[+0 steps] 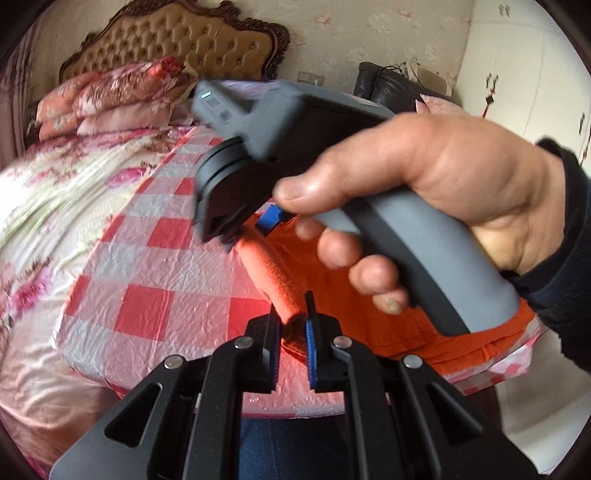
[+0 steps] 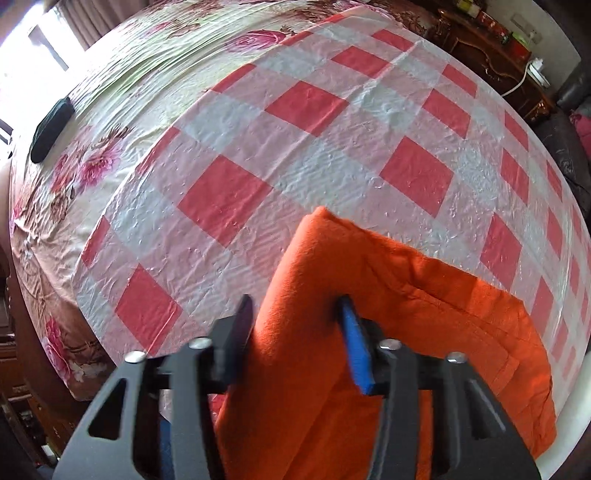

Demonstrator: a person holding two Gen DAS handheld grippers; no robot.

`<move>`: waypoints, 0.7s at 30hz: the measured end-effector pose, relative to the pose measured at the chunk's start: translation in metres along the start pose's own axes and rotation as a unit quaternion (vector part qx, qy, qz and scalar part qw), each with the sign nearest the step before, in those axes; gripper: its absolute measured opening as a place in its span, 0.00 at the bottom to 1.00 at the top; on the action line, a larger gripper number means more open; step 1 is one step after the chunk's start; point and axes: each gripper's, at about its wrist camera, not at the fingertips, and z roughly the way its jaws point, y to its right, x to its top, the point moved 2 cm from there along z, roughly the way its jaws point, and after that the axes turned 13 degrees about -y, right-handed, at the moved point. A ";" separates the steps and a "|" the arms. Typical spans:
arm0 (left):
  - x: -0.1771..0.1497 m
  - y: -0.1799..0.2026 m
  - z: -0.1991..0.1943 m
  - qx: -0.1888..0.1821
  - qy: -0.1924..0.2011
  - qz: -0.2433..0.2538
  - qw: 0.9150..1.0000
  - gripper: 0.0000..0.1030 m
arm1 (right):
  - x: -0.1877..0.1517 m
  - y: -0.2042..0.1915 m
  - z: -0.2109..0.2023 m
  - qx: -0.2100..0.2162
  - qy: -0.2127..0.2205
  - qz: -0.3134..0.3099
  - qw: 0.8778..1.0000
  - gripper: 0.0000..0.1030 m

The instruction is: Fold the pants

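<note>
Left gripper (image 1: 291, 325) pinches a rolled edge of orange pants (image 2: 424, 295) lying on a checked cloth (image 2: 314, 155); the roll runs away up-left. Right gripper (image 2: 295, 328) clamps a raised fold peaking away toward the cloth's middle.

Checked sheet (image 2: 310, 155): red and white squares, crinkled, spread over the bed.
Floral bedspread (image 1: 74, 184): pink roses on cream, under the sheet.
Headboard (image 1: 177, 33): tufted tan padding in a carved dark frame.
Pillows (image 1: 118, 96): pink floral, piled against the headboard.
Dark bundle (image 2: 51, 129): lies on the bedspread, well apart from the sheet.
Wooden cabinet (image 2: 491, 59): dark, carved, beside the bed.
Wallpaper (image 1: 369, 33): pale, flowered.
</note>
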 end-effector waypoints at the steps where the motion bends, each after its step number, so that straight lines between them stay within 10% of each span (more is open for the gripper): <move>1: 0.000 -0.003 0.000 -0.004 0.001 -0.005 1.000 0.10 | 0.001 0.003 -0.001 0.007 0.002 0.004 1.000 0.20; 11: 0.021 -0.044 -0.038 0.011 0.036 -0.046 0.998 0.10 | 0.015 0.010 -0.054 0.120 0.075 0.030 0.989 0.10; 16: 0.044 0.018 -0.069 0.031 0.078 0.066 0.994 0.10 | -0.012 0.064 -0.105 0.211 0.120 0.052 0.969 0.09; 21: 0.038 0.139 -0.066 0.021 0.101 0.216 0.971 0.10 | -0.088 0.159 -0.137 0.263 0.166 0.106 0.945 0.09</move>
